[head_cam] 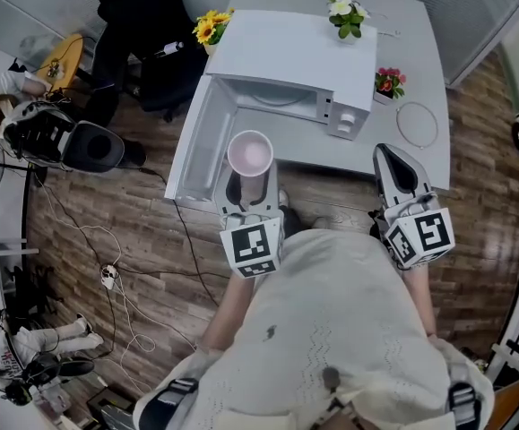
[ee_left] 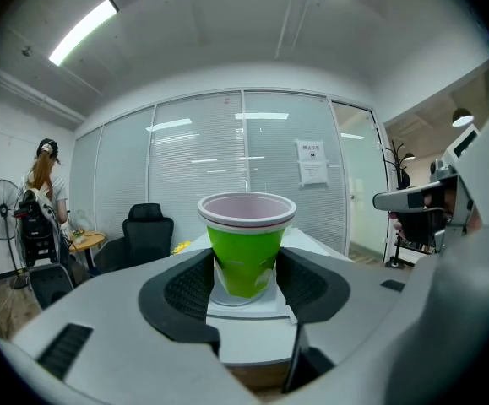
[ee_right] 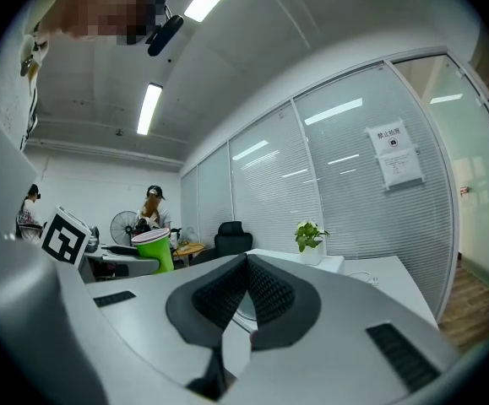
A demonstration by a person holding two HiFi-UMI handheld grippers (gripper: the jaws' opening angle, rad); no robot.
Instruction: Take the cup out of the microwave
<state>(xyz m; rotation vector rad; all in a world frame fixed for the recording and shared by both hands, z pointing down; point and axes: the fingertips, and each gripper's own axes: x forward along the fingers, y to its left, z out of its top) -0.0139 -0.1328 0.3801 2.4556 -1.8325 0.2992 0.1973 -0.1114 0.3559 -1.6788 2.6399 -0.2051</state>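
Cup (ee_left: pixel 246 247) sits upright between the left gripper (ee_left: pixel 244 278) jaws. Both ribbed pads press its green wall low down, and the jaws are spread wide around it. The rim is white, the inside pale pink, and nothing shows in it. In the head view the cup is outside the microwave (head_cam: pixel 299 61), held in the air in front of the open cavity, by the counter (head_cam: pixel 420 52) front edge. The microwave door (head_cam: pixel 201 146) is swung fully open on the left, just beside the cup.

The right gripper (ee_right: pixel 246 287) has its jaws together with nothing between them. It is off to the right of the cup, well apart from it, in front of the microwave's control-panel side.

On the counter:
- yellow flowers (head_cam: pixel 210 28) at the left back corner of the microwave
- white-flowered plant (head_cam: pixel 347 12) behind the microwave
- red flowers (head_cam: pixel 388 82) just right of the microwave
- looped cable (head_cam: pixel 418 124) further right

Black office chair (head_cam: pixel 138 25) stands on the floor to the left. Nothing lies between the cup and the cavity.
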